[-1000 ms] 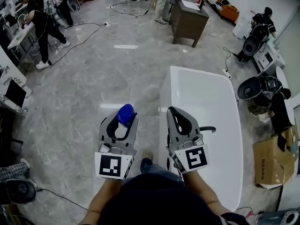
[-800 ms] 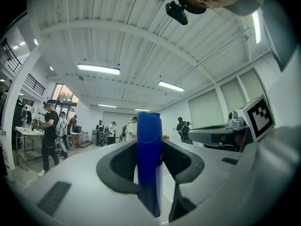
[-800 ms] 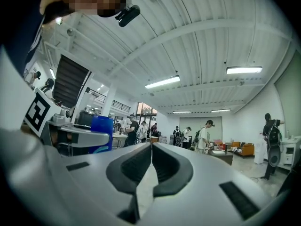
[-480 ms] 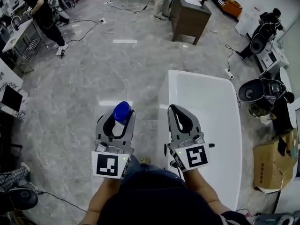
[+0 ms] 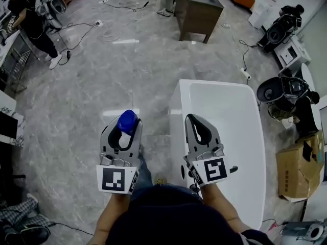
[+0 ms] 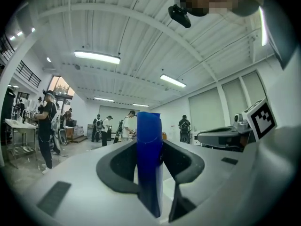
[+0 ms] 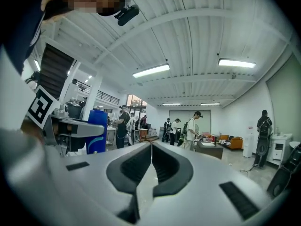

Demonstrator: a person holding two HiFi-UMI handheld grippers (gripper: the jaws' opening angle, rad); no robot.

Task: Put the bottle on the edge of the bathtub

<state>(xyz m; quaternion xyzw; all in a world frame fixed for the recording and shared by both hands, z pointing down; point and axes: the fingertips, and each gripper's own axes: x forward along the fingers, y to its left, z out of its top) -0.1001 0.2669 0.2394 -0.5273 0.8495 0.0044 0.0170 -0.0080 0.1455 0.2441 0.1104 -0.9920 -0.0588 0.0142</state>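
Head view: bottle [image 5: 127,120] in left tool [image 5: 125,130]

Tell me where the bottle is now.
Head view, left of centre: the bottle stands clamped in the left gripper, above the floor, just left of the bathtub.

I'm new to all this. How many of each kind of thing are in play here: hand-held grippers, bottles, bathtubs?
Grippers: 2 (left gripper shut on the bottle; right gripper shut, empty)
Bottles: 1
Bathtubs: 1, the white bathtub
Total: 4
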